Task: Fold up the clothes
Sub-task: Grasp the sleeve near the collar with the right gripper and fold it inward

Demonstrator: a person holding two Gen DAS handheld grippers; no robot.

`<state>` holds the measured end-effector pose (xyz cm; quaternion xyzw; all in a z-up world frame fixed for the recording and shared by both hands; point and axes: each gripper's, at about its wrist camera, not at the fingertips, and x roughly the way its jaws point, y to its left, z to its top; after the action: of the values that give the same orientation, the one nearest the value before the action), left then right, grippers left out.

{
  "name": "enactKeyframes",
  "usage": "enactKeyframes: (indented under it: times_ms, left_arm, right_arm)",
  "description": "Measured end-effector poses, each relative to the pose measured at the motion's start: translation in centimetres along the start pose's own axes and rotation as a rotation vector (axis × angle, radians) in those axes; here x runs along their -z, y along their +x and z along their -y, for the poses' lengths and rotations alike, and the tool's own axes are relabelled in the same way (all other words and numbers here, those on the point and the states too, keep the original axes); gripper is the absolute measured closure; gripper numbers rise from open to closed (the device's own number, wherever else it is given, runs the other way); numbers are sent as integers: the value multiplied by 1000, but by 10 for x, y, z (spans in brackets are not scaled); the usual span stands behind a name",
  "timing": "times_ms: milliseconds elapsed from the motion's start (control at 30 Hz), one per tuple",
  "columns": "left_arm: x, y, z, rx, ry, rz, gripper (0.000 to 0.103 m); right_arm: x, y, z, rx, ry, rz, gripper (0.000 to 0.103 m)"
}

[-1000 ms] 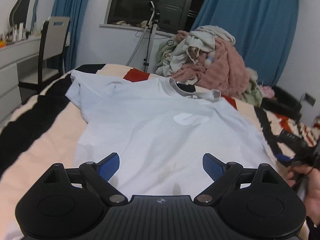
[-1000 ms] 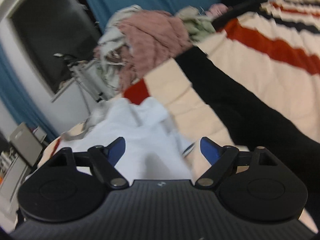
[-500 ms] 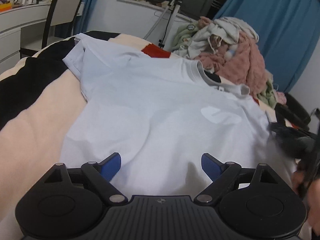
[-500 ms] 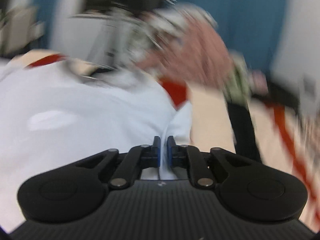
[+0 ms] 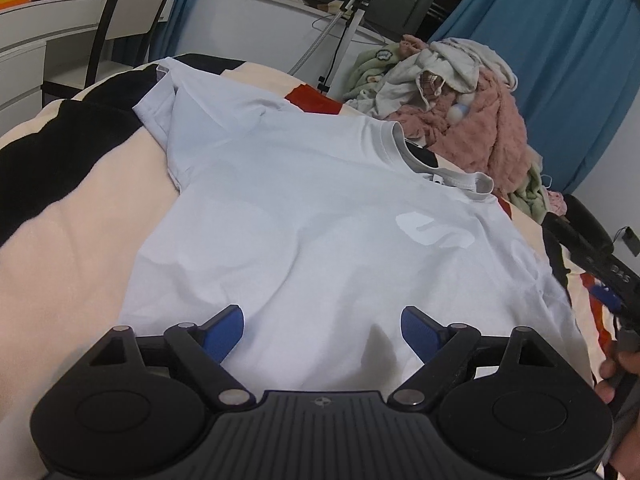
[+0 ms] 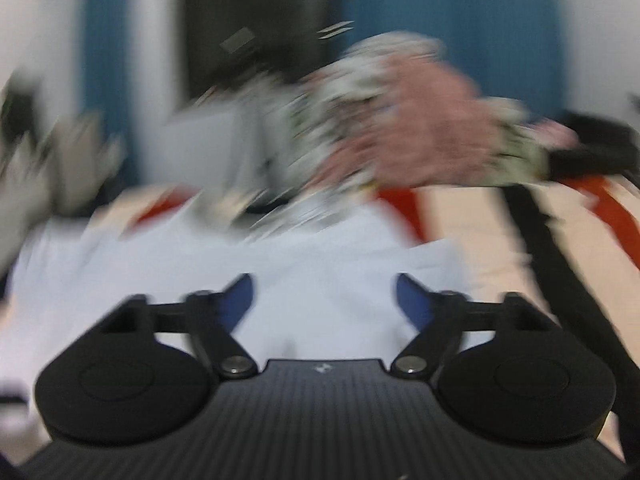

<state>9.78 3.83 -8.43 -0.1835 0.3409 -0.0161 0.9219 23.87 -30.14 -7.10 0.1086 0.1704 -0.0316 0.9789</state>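
Observation:
A pale blue T-shirt lies spread flat, front up, on the striped bed cover, its collar at the far end. My left gripper hovers open just over the near hem, nothing between its blue pads. In the blurred right wrist view my right gripper is opening its jaws wide above the shirt, and no cloth sits between them. The right gripper also shows at the right edge of the left wrist view, held by a hand.
A heap of pink, white and green clothes sits past the collar at the bed's far end. A chair and white desk stand far left. A tripod stand and blue curtains line the back wall.
The right gripper was shut on a fold of the shirt half a second ago; now it stands open and has swung up. The left gripper sank closer to the hem, then held still.

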Motion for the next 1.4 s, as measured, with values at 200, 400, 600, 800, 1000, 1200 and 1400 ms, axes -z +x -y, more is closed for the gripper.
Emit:
enactKeyframes:
  times_ms: [200, 400, 600, 800, 1000, 1200, 1400]
  left_arm:
    - [1, 2, 2, 2, 2, 3, 15]
    - [1, 5, 1, 1, -13, -2, 15]
    - [-4, 1, -5, 3, -54, 17, 15]
    - [-5, -4, -10, 16, -71, 48, 17]
    - [-5, -6, -10, 17, -73, 51, 17]
    - [-6, -4, -10, 23, -88, 38, 16]
    - [-3, 0, -7, 22, -68, 39, 17]
  right_arm:
    - [5, 39, 95, 139, 276, -166, 19]
    - [14, 64, 86, 50, 245, -318, 46]
    - [1, 33, -11, 107, -204, -123, 90]
    - [53, 10, -138, -68, -776, -74, 90]
    - [67, 15, -143, -195, -607, -234, 69]
    - [25, -13, -73, -390, -55, -153, 30]
    - [9, 45, -13, -181, 236, -211, 53]
